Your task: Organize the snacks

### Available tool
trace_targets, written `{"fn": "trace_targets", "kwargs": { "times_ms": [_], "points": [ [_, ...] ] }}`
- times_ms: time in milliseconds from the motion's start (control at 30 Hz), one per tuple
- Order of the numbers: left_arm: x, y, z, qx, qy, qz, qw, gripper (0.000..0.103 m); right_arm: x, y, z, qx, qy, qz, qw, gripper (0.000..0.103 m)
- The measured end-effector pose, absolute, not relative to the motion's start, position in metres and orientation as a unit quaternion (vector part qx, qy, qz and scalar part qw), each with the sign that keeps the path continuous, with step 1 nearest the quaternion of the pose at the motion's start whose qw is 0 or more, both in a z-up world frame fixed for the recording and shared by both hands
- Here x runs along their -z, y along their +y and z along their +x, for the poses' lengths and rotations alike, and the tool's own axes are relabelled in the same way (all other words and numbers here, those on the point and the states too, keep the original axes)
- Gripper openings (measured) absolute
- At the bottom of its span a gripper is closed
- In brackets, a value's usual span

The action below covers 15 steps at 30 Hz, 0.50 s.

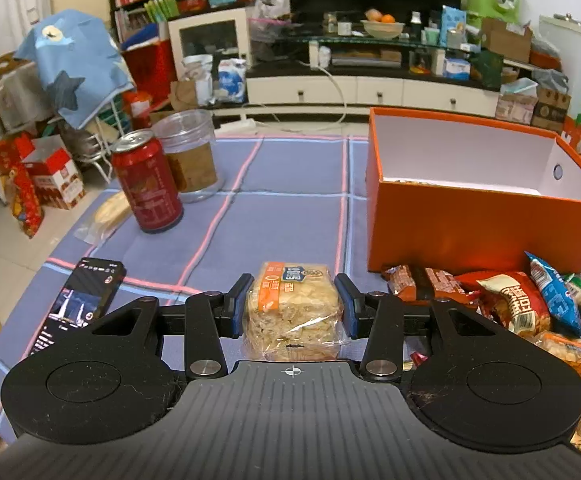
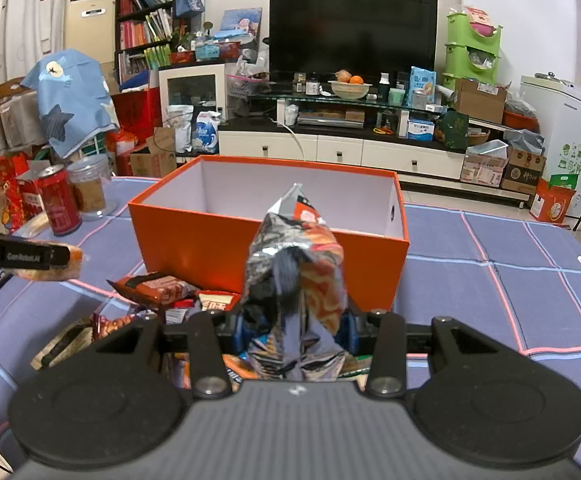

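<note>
Both grippers are loaded, the left gripper [image 1: 293, 304] clamped on a rice cracker pack [image 1: 293, 308] and the right gripper [image 2: 294, 332] on a foil snack bag [image 2: 296, 280] (mid-transfer, seemingly), needing a carry over the orange box [image 2: 194, 236] at twelve o'clock.

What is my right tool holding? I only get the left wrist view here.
Observer: The right tool is shut on a crumpled black-and-orange foil snack bag, which stands upright between its fingers.
Operator: Where is that bag relative to the box?
Observer: It looks to be on the near side of the orange cardboard box, above the loose snack pile, not over the opening.
Operator: And my left tool from that side?
Observer: The left tool reaches in from the left edge. Its clear-wrapped cracker pack sits left of the box's near corner.
</note>
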<state>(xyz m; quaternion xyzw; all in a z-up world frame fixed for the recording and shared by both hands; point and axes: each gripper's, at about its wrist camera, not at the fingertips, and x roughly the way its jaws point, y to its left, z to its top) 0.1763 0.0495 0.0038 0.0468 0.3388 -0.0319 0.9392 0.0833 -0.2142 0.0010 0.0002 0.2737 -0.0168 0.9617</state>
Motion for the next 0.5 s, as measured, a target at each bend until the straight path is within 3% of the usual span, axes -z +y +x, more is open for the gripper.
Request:
{"fn": "trace_targets", "kwargs": {
  "times_ms": [233, 500],
  "points": [
    [-0.012, 0.052, 0.17, 0.038, 0.324, 0.036, 0.945, 0.0, -0.003, -0.215, 0.083, 0.014, 0.27, 0.003, 0.963, 0.044],
    [-0.041, 0.046, 0.141, 0.075, 0.242, 0.026, 0.967, 0.0, -0.004, -0.218, 0.083, 0.014, 0.267, 0.008, 0.964, 0.044]
  ]
}}
